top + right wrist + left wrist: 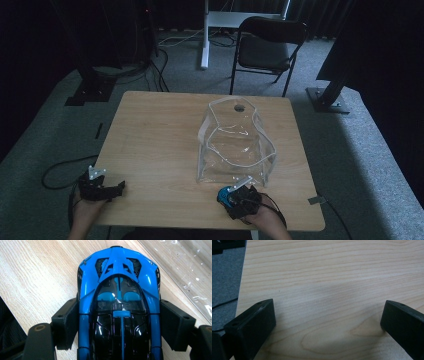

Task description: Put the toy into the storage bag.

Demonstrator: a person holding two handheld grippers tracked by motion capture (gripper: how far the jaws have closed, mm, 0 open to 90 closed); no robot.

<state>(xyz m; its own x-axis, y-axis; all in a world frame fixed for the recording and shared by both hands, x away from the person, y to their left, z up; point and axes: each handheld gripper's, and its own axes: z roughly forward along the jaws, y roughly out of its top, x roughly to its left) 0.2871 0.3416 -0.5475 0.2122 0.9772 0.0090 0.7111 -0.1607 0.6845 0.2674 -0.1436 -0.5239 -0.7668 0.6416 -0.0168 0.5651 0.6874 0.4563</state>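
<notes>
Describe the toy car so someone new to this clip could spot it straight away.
Start at the wooden table and find the clear plastic bag standing right of centre. Just in front of its near side, the right gripper is clamped on the toy car. It is glossy blue with a black canopy.

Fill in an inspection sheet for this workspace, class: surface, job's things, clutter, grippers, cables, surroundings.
Surface: wooden table, bare over its left half.
Job's things: blue toy car near the front edge; clear plastic bag standing open right behind it.
Clutter: nothing seen.
Grippers: right gripper has its jaws against the car's sides; left gripper open above bare wood.
Cables: black cable loops on the floor at the left; more by the far stands.
Surroundings: grey carpet, black folding chair, dark curtains.
</notes>
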